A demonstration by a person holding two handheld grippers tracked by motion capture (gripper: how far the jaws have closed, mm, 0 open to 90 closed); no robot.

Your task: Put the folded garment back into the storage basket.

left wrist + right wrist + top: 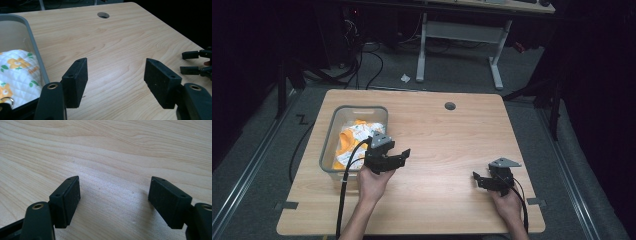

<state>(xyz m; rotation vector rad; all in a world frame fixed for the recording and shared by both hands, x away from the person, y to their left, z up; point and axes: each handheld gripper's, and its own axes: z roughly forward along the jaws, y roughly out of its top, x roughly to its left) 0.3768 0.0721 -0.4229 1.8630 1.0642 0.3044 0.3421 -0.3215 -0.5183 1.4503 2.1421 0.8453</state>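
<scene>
A clear plastic bin (334,121) stands on the left part of the wooden table (447,135). Inside it lies a white cloth with orange flowers (353,141), also seen in the left gripper view as a quilted cloth (17,67). My left gripper (404,155) is held just right of the bin, open, with nothing between its jaws (116,80). My right gripper (475,178) rests low over the table near the front right, open and empty (115,195). Its fingertips (191,55) appear at the right edge of the left gripper view.
A round cable hole (450,106) sits near the table's far edge. Beyond the table stand a white desk frame (459,45) and loose cables (362,60) on the grey floor. Black cables trail from both grippers toward the front edge.
</scene>
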